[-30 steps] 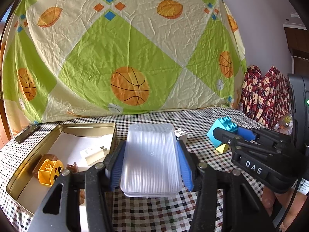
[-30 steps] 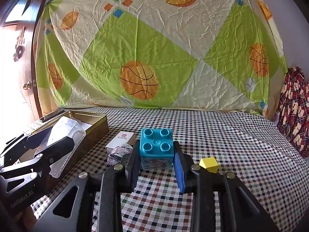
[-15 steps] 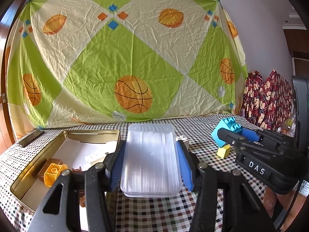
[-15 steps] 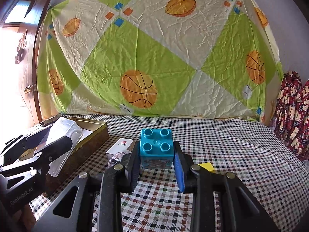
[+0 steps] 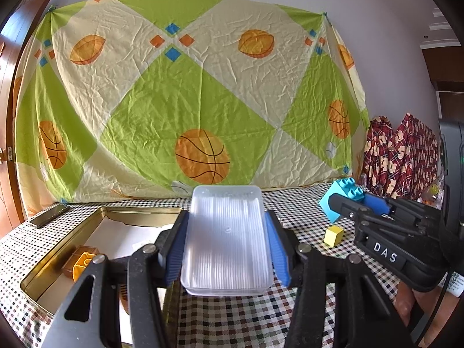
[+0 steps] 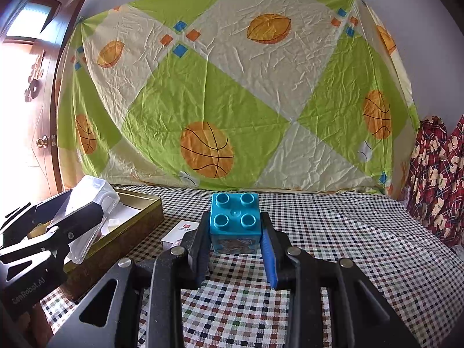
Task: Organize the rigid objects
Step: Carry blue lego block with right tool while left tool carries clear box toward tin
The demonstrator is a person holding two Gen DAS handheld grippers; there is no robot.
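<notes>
With the left claw [image 5: 226,249] clenched on the clear ribbed plastic box [image 5: 226,240] beside the gold metal tin [image 5: 95,217] and the right claw [image 6: 235,242] gripping the turquoise studded toy brick [image 6: 234,220] above the checkered worktop [image 6: 333,246], they'd best load one at a time, brick kept level.

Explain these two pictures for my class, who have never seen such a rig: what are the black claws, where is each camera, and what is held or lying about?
There is no robot here: a person holds a two-finger gripper in each hand, and a fisheye camera on each looks along its fingers. In the left view, the left gripper clamps a clear plastic tray. In the right view, the right gripper clamps a blue toy brick. Each gripper also shows at the edge of the other's view. On the checked tablecloth sit a gold tin holding an orange block, a small yellow cube and a small white box.
</notes>
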